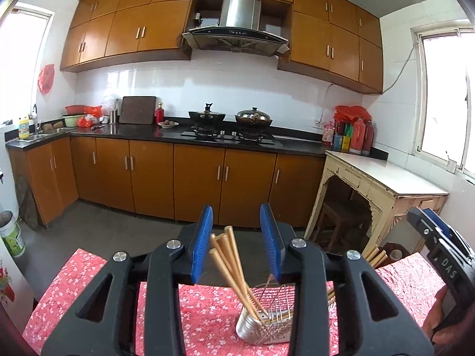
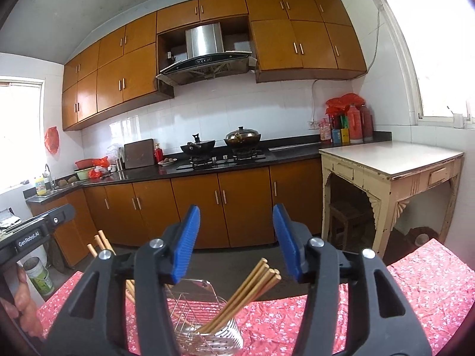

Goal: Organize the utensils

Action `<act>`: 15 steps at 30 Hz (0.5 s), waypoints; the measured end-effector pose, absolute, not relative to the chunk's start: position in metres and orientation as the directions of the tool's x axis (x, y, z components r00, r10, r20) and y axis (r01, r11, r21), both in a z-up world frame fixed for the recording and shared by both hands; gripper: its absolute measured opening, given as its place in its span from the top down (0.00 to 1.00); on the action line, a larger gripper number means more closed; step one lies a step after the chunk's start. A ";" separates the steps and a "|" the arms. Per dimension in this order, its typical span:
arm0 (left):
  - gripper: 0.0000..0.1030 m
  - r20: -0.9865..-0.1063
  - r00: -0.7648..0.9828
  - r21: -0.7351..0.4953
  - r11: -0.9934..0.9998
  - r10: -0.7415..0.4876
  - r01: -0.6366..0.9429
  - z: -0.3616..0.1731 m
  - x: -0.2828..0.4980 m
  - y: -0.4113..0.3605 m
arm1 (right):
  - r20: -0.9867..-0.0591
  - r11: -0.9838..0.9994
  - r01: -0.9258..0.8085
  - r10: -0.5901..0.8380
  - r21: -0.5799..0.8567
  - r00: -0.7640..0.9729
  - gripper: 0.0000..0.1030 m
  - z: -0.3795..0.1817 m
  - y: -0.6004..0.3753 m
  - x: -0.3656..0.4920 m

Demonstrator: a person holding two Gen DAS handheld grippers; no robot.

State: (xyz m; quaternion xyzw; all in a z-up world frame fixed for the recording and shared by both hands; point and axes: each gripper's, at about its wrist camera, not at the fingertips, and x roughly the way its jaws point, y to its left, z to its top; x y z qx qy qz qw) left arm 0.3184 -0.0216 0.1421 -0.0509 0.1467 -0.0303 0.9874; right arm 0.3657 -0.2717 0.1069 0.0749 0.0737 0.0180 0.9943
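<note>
Left gripper open beside five chopsticks in the holder; right gripper open, "GenRobot.AI" readable; "DAS" too.

From my seat, both grippers stood with jaws parted and nothing pressed between the pads. Between the left gripper fingers rose 1 bundle of wooden chopsticks, leaning left, their tips in the gap but clear of either pad. The right gripper had open air between its fingers; a second chopstick bundle leaned right just below that gap. The wire utensil rack with its perforated steel cups blocked the middle of the red floral tablecloth. Cloth to either side lay bare. Beyond the table edge, the floor before the cabinets gave free room.
</note>
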 end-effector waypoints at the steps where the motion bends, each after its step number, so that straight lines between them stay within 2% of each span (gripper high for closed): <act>1: 0.65 -0.286 0.956 -0.105 0.994 -0.069 0.040 0.142 0.314 -0.020 | -0.142 0.988 -0.025 0.047 0.153 0.989 0.48 0.108 -0.273 0.362; 6: 0.59 -0.283 0.957 -0.089 0.996 -0.053 0.029 0.141 0.290 -0.015 | -0.129 0.987 -0.029 0.050 0.159 0.990 0.39 0.112 -0.276 0.334; 10: 0.52 -0.281 0.959 -0.066 0.998 -0.035 0.017 0.137 0.266 -0.011 | -0.130 0.985 -0.040 0.062 0.165 0.990 0.26 0.110 -0.275 0.307; 15: 0.36 -0.273 0.962 -0.074 0.997 -0.024 0.004 0.131 0.236 0.000 | -0.115 0.982 -0.054 0.075 0.179 0.991 0.10 0.102 -0.270 0.267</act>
